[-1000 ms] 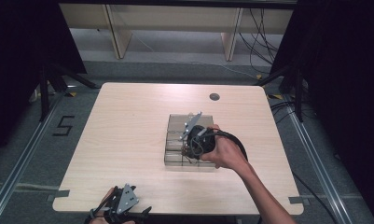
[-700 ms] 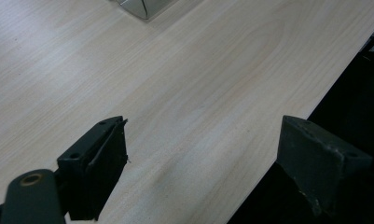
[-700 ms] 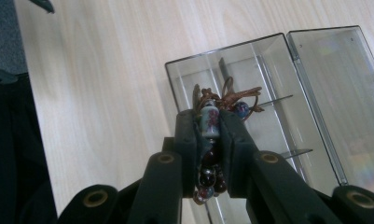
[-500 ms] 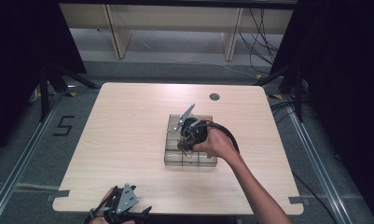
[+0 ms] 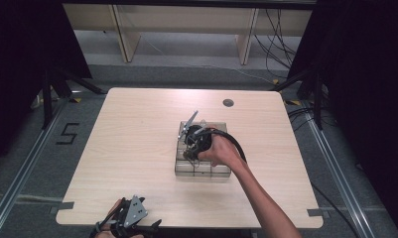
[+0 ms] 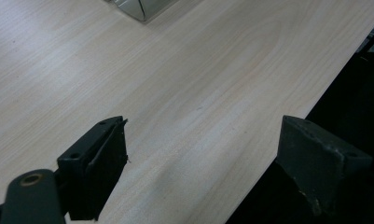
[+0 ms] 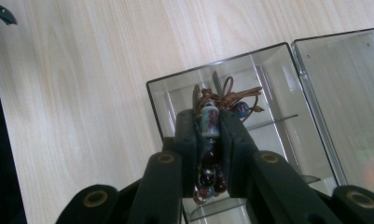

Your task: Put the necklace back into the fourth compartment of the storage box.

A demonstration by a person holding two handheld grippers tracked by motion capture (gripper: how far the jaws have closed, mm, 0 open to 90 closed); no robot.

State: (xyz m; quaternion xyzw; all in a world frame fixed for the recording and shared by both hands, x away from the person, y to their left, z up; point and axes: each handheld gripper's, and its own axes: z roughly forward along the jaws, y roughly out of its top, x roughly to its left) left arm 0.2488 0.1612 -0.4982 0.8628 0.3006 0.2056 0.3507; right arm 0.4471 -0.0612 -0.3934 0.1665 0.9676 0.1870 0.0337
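A clear plastic box (image 5: 202,166) sits near the middle of the pale wooden table (image 5: 137,148), divided into compartments by thin transparent walls. In the right gripper view, the box (image 7: 268,93) stands open, with its hinged lid (image 7: 348,98) lying flat beside it. The compartments that show look bare apart from what hangs over them.

The right gripper (image 7: 211,122) is poised over the box, jaws pressed together on a beaded bracelet (image 7: 211,140). A pale painted bead (image 7: 210,122) sits right at the jaw tips, dark red glossy beads (image 7: 206,179) run down the gap between the jaws, and a knot of brown cord (image 7: 226,92) with a small blue bead (image 7: 241,108) sticks out past the tips, above a compartment at the box's corner. Whether the cord touches the box floor cannot be told.

From the high view, the right hand (image 5: 219,149) holds its gripper (image 5: 192,144) directly over the box, with the black cable (image 5: 233,141) arching back over the wrist.

The left gripper (image 5: 129,218) rests at the near table edge, well apart from the box. In its own view the left gripper (image 6: 201,163) has its jaws spread wide over bare wood, holding nothing, with a corner of the box (image 6: 140,7) showing at the top
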